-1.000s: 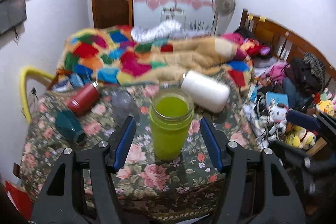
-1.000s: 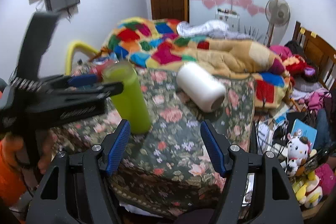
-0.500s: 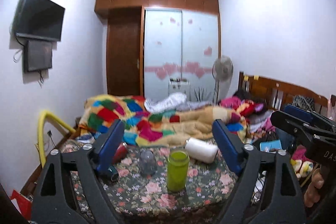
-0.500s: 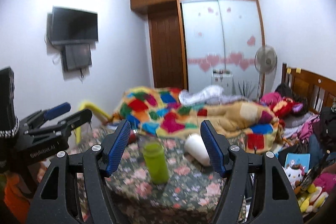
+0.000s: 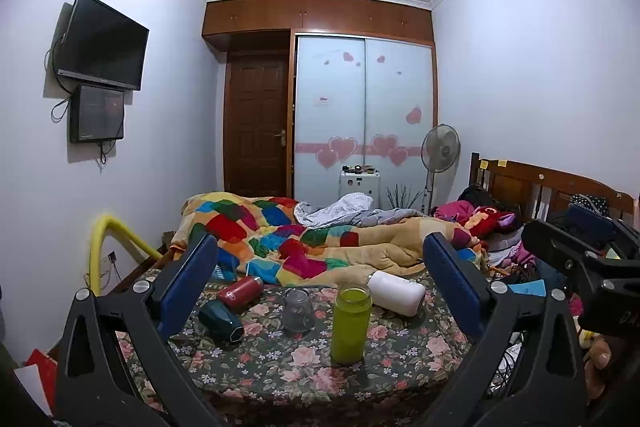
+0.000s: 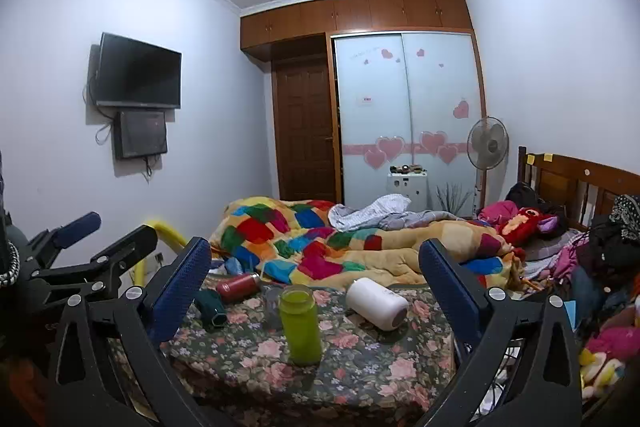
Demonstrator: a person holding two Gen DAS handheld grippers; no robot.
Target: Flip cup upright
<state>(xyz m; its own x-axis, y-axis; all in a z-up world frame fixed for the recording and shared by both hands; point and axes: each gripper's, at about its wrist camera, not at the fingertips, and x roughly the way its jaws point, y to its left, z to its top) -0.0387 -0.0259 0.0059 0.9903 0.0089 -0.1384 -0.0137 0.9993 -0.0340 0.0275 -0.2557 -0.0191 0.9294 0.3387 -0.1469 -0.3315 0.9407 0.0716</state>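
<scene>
A green cup (image 5: 351, 323) stands upright with its open mouth up on the floral cloth (image 5: 280, 367); it also shows in the right wrist view (image 6: 301, 323). My left gripper (image 5: 320, 291) is open and empty, held well back from the cup. My right gripper (image 6: 314, 291) is open and empty, also well back. The right gripper shows at the right edge of the left wrist view (image 5: 580, 267). The left gripper shows at the left of the right wrist view (image 6: 80, 251).
On the cloth lie a white cup (image 5: 396, 293) on its side, a clear glass (image 5: 298, 311), a red bottle (image 5: 240, 291) and a dark teal cup (image 5: 221, 321), both on their sides. A patchwork quilt (image 5: 304, 243) covers the bed behind. Toys clutter the right (image 6: 608, 347).
Both grippers have drawn back and up from the table, so the green cup now looks smaller and farther. The cup has stayed upright where it stood.
</scene>
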